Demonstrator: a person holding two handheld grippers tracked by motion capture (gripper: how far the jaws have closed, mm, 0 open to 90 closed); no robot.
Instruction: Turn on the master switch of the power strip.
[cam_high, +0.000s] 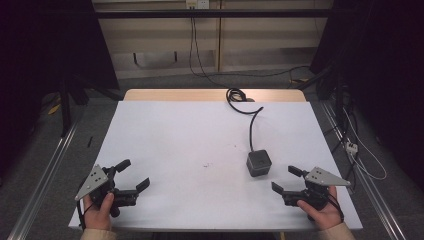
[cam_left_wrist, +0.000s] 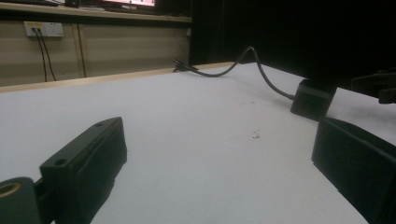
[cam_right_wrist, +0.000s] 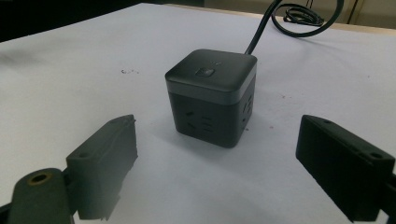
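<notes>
A dark cube-shaped power socket (cam_high: 259, 163) stands on the white table cover (cam_high: 190, 140), right of centre, with a button on top and outlets on its sides (cam_right_wrist: 212, 95). Its black cable (cam_high: 251, 120) runs to the far edge and coils there. My right gripper (cam_high: 286, 181) is open near the front right, a short way from the cube, jaws wide and empty. My left gripper (cam_high: 133, 176) is open at the front left with nothing between its jaws. In the left gripper view the cube (cam_left_wrist: 312, 99) sits far right.
A small dark speck (cam_high: 206, 164) marks the cover near the middle. The wooden table edge (cam_high: 175, 94) shows at the back. Metal rails (cam_high: 45, 170) run along both sides, and loose cables and a power strip (cam_high: 351, 146) lie on the floor to the right.
</notes>
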